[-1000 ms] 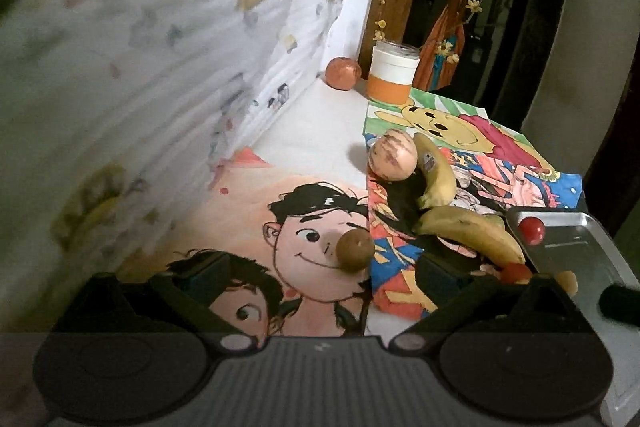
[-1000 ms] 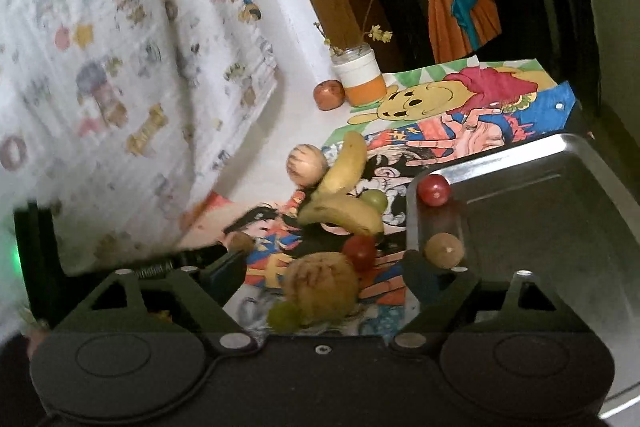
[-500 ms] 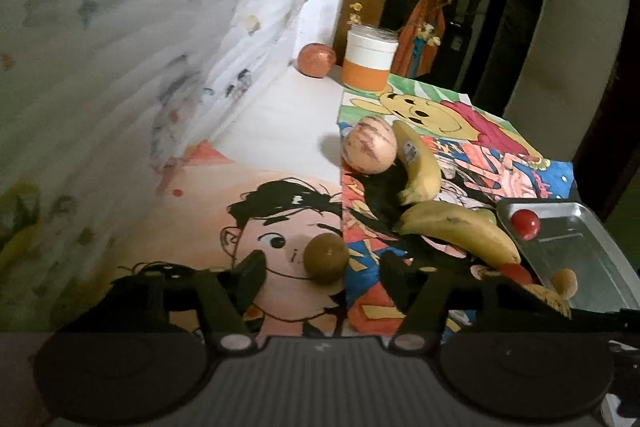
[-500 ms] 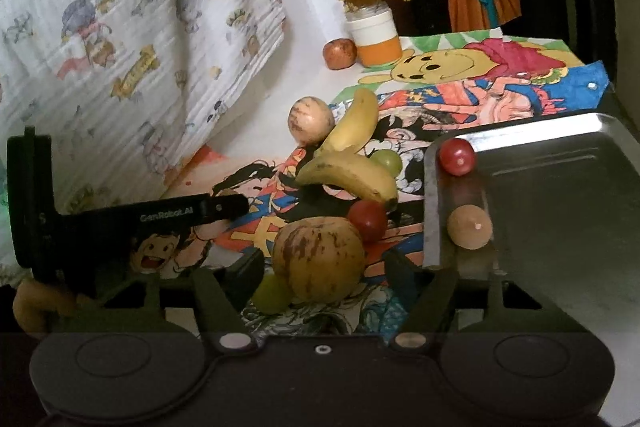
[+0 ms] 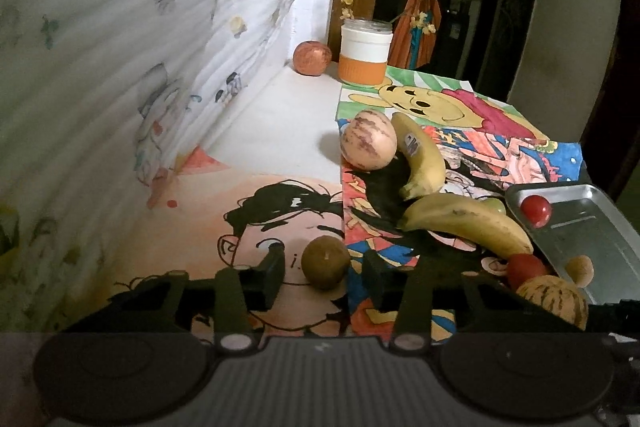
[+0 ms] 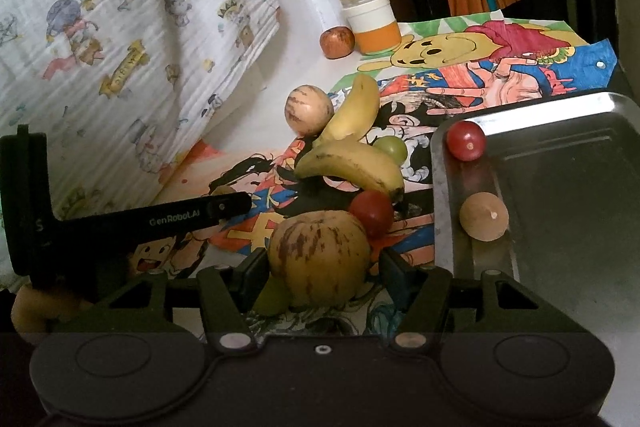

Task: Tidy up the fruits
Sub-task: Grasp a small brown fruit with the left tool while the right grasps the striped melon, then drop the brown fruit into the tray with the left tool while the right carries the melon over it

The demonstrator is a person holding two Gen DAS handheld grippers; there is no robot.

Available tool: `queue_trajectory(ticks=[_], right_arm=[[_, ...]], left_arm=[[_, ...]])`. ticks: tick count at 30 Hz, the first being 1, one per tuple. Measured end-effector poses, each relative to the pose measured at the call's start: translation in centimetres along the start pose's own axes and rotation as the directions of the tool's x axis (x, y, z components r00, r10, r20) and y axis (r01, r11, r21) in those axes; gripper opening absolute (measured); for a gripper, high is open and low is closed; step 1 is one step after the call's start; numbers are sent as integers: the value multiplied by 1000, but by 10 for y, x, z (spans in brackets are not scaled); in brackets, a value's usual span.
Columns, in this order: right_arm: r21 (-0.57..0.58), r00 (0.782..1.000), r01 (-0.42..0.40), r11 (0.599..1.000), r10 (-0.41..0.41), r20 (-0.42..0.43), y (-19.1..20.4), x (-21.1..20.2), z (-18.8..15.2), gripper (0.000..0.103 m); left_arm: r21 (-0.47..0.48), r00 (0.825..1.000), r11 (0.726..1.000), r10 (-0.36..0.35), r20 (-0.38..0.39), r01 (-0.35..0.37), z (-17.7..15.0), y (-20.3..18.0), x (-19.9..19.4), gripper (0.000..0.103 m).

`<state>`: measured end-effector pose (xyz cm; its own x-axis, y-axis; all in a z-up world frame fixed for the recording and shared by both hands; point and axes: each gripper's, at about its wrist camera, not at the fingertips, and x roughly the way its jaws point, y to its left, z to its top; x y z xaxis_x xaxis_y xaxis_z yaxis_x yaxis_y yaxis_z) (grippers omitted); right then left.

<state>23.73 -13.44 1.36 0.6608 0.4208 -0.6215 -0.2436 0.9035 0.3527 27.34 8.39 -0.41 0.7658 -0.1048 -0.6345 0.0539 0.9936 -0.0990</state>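
A small brown round fruit [image 5: 325, 262] lies on the cartoon-boy paper, between the fingers of my left gripper [image 5: 324, 269]. Its jaws are closing, and a little gap shows on each side of the fruit. My right gripper [image 6: 320, 267] is shut on a yellow striped melon-like fruit [image 6: 318, 255], with both pads against its sides. Beyond that fruit lie a red tomato [image 6: 372, 213], two bananas [image 6: 352, 163], a green grape [image 6: 392, 147] and a second striped fruit [image 6: 308, 109]. The metal tray [image 6: 560, 163] at the right holds a red tomato [image 6: 465, 140] and a tan round fruit [image 6: 483, 215].
A patterned cloth [image 5: 120, 67] hangs along the left. At the back stand an orange-and-white jar [image 5: 365, 55] with twigs and a reddish apple [image 5: 312, 58]. Colourful drawings [image 5: 480, 131] cover the table. A green fruit [image 6: 272, 297] lies beside the right gripper's left finger.
The left gripper's jaws have narrowed from wide apart to close around the brown fruit. The right gripper moved forward and down, and its jaws closed onto the striped fruit.
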Motion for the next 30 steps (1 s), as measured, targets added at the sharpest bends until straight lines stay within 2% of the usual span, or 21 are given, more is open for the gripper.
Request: queue_trajectory(ticks=[6, 9, 22, 30], right_arm=[[6, 1000, 5, 1000, -5, 8, 1, 1, 0, 62], [25, 1000, -9, 1000, 9, 10, -1, 1, 0, 57], [68, 999, -40, 997, 38, 30, -7, -7, -4, 56], [68, 994, -54, 996, 47, 94, -12, -29, -4, 56]], left_arm=[[3, 1000, 1000, -2, -1, 2, 1, 0, 0, 29], [-6, 1000, 1000, -9, -3, 9, 0, 1, -1, 29], [-51, 999, 997, -49, -1, 49, -5, 0, -21, 28], [-57, 997, 996, -71, 15, 71, -7, -13, -34, 28]])
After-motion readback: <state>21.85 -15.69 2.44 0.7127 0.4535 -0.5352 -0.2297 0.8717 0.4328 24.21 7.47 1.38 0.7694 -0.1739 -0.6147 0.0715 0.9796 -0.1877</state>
